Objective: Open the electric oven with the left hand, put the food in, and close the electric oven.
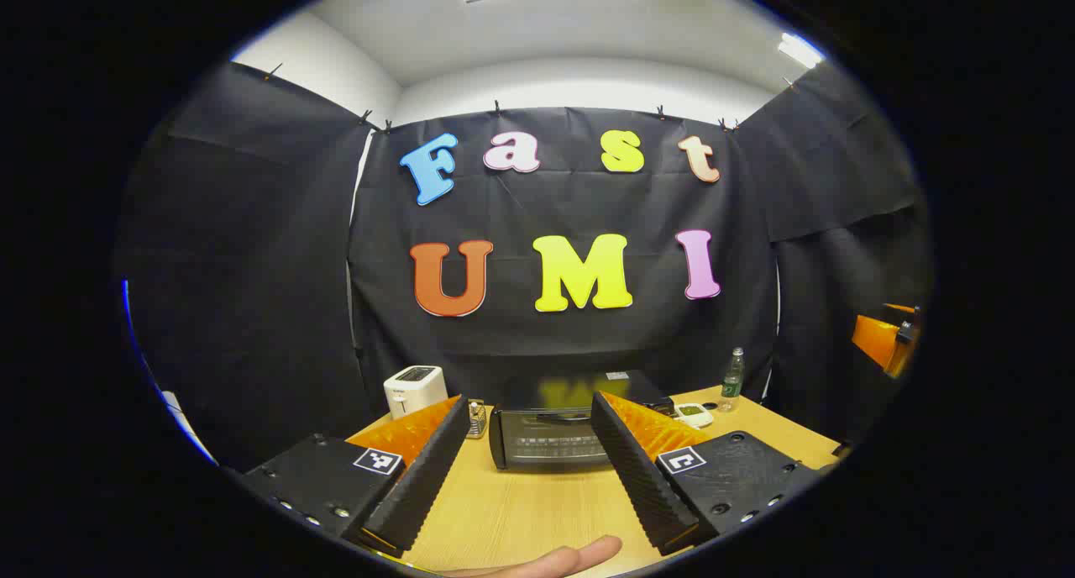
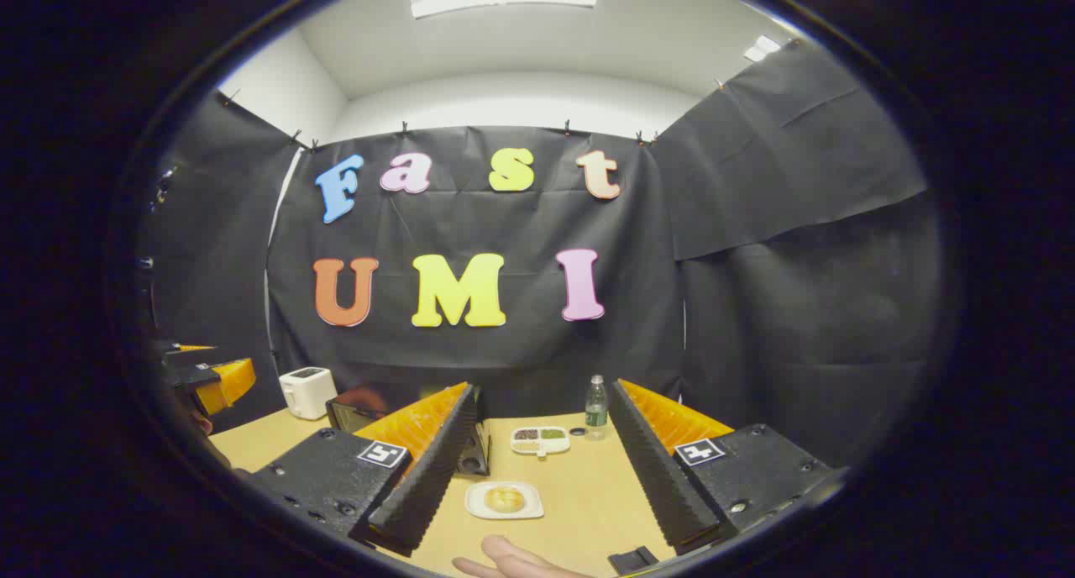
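Note:
The black electric oven [image 1: 550, 435] stands on the wooden table [image 1: 537, 511] ahead of my left gripper [image 1: 533, 469], with its glass door shut. That gripper is open and holds nothing, well short of the oven. In the right gripper view a bun lies on a small white plate [image 2: 504, 501], between the fingers of my open right gripper [image 2: 537, 477] and a little ahead of them. The oven's right side [image 2: 361, 410] peeks out behind the right gripper's left finger. The other gripper [image 2: 214, 380] shows at the far left edge of that view.
A white toaster [image 1: 414, 391] and a small jar [image 1: 476, 418] stand left of the oven. A white divided dish [image 2: 540, 440], a dark bottle cap [image 2: 577, 432] and a plastic bottle [image 2: 595, 406] sit right of it. A fingertip [image 1: 579, 554] shows at the bottom edge.

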A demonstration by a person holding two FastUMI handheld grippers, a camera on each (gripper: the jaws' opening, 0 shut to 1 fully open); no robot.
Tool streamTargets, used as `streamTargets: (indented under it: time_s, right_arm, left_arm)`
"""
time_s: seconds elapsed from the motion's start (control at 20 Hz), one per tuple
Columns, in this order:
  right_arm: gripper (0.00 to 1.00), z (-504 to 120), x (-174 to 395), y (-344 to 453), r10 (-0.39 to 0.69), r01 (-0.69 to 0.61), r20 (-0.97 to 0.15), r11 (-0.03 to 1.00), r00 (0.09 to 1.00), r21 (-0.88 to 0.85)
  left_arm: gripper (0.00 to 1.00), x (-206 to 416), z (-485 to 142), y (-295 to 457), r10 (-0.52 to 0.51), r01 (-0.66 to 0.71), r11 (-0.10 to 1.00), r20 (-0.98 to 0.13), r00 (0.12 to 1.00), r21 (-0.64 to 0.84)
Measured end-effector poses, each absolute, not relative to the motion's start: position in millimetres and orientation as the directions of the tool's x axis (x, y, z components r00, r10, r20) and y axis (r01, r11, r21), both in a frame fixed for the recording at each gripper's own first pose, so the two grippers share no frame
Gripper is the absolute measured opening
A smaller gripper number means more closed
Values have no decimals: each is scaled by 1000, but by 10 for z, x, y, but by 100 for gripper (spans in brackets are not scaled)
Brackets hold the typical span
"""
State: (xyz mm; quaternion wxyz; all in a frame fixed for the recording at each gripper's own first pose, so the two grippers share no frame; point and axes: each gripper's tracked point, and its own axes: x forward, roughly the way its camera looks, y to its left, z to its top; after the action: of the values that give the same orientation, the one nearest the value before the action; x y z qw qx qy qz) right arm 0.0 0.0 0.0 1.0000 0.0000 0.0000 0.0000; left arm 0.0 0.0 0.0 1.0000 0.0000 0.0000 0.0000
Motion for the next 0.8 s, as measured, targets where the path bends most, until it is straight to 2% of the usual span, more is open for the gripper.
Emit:
streamTargets:
  time_s: [0.15,0.3,0.5,0.8]
  right_arm:
    - [98,-62,34,-5,-1,1,-12,1000,1000,9]
    - [98,-124,74,-43,-7,7,-27,1000,1000,26]
    - [98,-167,94,-95,-11,12,-41,999,999,29]
    - [98,-126,19,-80,15,-15,-6,1000,1000,12]
  left_arm:
    - [95,-11,74,-121,-44,44,999,31,999,13]
    - [95,-41,-6,-247,-95,95,995,1,996,-13]
    - [95,38,-15,-197,-70,70,998,-13,997,-2]
    - [95,226,-30,-261,-67,67,998,-13,998,-22]
